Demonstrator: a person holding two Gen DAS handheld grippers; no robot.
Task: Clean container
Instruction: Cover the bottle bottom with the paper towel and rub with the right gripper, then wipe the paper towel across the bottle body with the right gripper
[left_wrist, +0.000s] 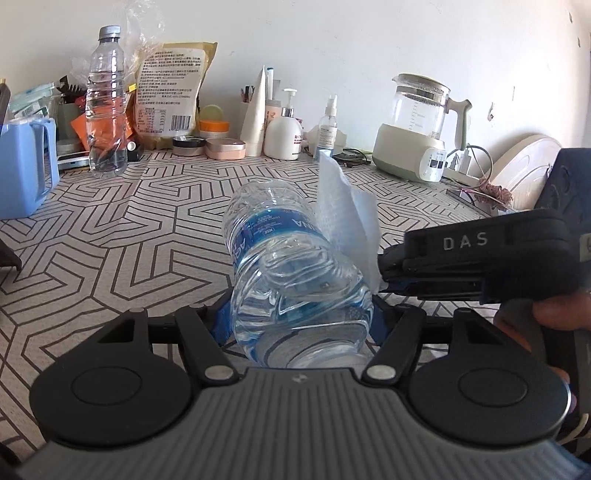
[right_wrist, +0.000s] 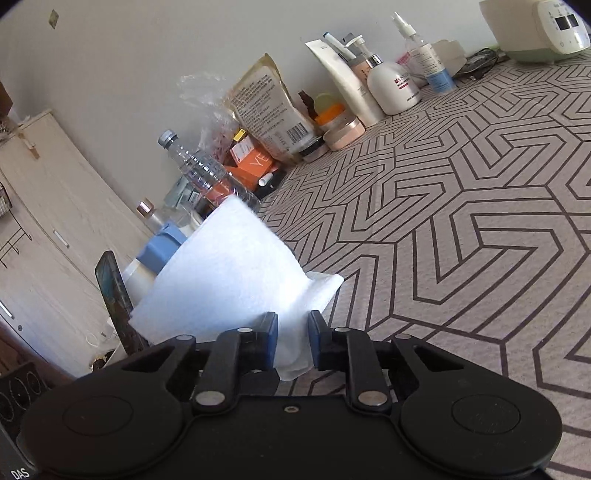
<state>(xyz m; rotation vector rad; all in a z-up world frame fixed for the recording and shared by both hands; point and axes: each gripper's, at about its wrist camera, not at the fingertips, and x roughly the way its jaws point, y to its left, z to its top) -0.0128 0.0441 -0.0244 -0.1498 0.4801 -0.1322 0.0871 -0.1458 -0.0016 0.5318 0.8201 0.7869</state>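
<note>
Patterned tabletop (left_wrist: 110, 229) filled the left wrist view, where the left gripper (left_wrist: 299, 325) pinched a clear water bottle (left_wrist: 291, 266) above its middle, a white cloth (left_wrist: 351, 214) against the bottle's right side. Right wrist view: the right gripper (right_wrist: 293, 339) clamped that cloth (right_wrist: 229, 273) near the tabletop's left edge.

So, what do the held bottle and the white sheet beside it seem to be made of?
The bottle looks like thin clear plastic: it is see-through, glossy, ribbed and slightly dented, with a printed blue label. The left gripper holds it. The white sheet in the right gripper looks like soft tissue or a nonwoven wipe: matte, finely textured, bending in loose folds. Which of the two it is, I cannot tell.
</note>
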